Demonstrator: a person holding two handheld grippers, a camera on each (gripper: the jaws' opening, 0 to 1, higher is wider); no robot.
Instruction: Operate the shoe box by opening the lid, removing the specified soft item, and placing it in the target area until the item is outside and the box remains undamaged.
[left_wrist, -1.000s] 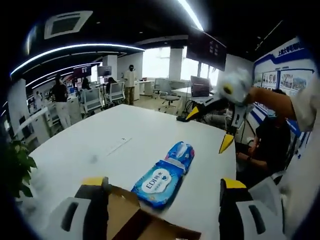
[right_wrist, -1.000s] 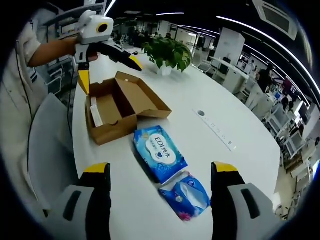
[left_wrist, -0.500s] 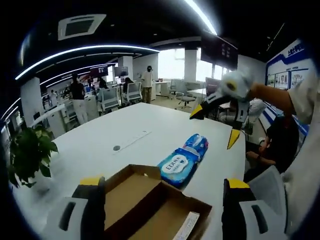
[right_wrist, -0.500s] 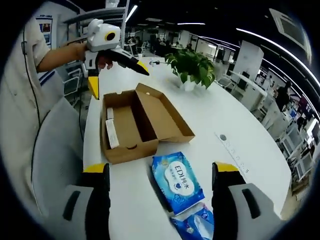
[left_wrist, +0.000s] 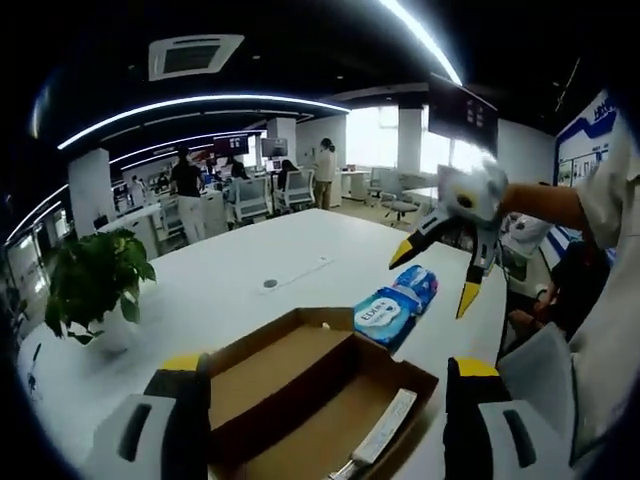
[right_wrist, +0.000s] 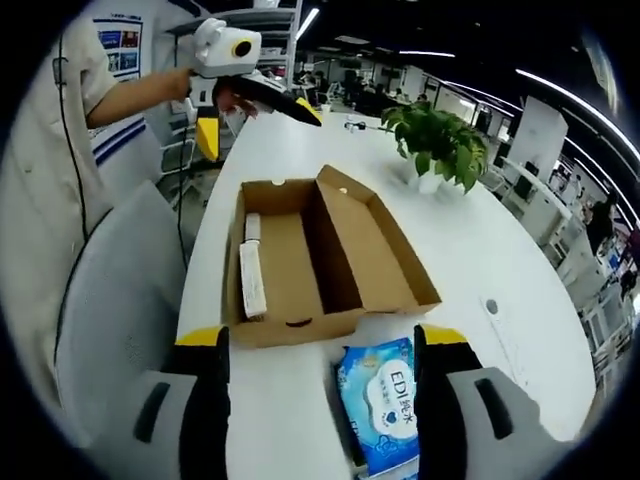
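Left gripper view: left gripper (left_wrist: 320, 420) wide open, empty, above the box (left_wrist: 310, 400), which lay open on the table (left_wrist: 230, 290). Wipes pack (left_wrist: 382, 317) lay just beyond the box. Right gripper (left_wrist: 447, 268) hung open, empty, above the pack.

Right gripper view: right gripper (right_wrist: 320, 400) wide open, empty. Box (right_wrist: 320, 255) open, lid flat beside tray; pack (right_wrist: 385, 400) outside, just beside the box. Left gripper (right_wrist: 262, 112) open beyond it.

Risk: a low jaw could catch the cardboard wall and tear it.
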